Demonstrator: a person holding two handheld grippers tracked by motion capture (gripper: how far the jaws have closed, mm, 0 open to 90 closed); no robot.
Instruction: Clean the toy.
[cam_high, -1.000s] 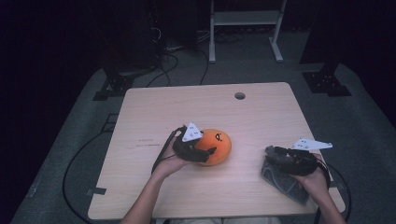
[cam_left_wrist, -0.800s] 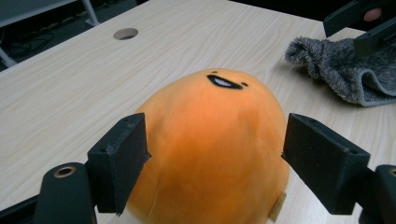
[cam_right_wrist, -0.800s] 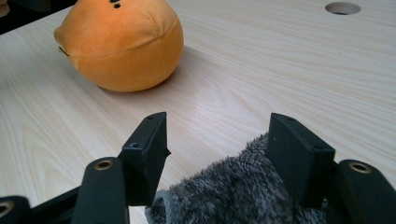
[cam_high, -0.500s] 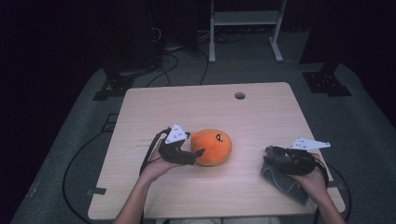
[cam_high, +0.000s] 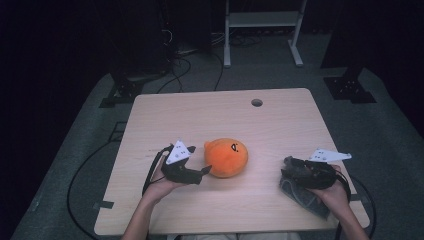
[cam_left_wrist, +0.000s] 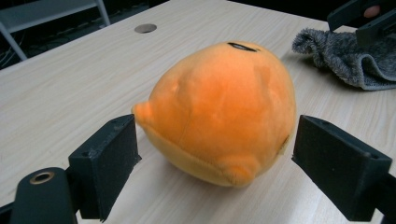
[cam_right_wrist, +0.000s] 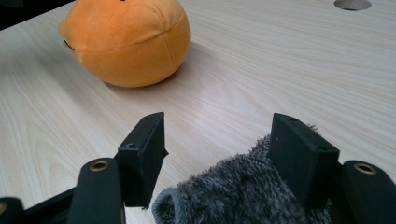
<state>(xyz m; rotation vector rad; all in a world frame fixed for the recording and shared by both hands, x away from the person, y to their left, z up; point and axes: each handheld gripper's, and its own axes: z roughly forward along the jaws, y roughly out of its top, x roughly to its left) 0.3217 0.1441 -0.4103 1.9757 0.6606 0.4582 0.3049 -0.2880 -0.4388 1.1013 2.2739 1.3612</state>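
A round orange plush toy (cam_high: 227, 157) rests on the pale wooden table (cam_high: 210, 115), a little nearer than its middle. My left gripper (cam_high: 204, 172) lies just left of the toy and points at it. Its jaws have just been opening and now stand wide, with the plush (cam_left_wrist: 219, 112) right ahead of them and neither pad pressing it. My right gripper (cam_high: 287, 162) sits at the table's right front over a grey fluffy cloth (cam_high: 300, 192). Its jaws have opened slightly. The cloth (cam_right_wrist: 243, 196) bunches loosely between them, and the plush (cam_right_wrist: 126, 42) lies farther ahead.
A round cable hole (cam_high: 257, 102) is set in the far part of the table. Beyond the table stand a white metal frame (cam_high: 260, 20), dark stand bases (cam_high: 350, 87) and loose cables on the grey floor. The right gripper (cam_left_wrist: 364, 18) shows beyond the cloth (cam_left_wrist: 355, 60).
My left gripper has drawn back to the left, off the plush, and its jaws have spread. The plush stays in place. The right hand has not moved.
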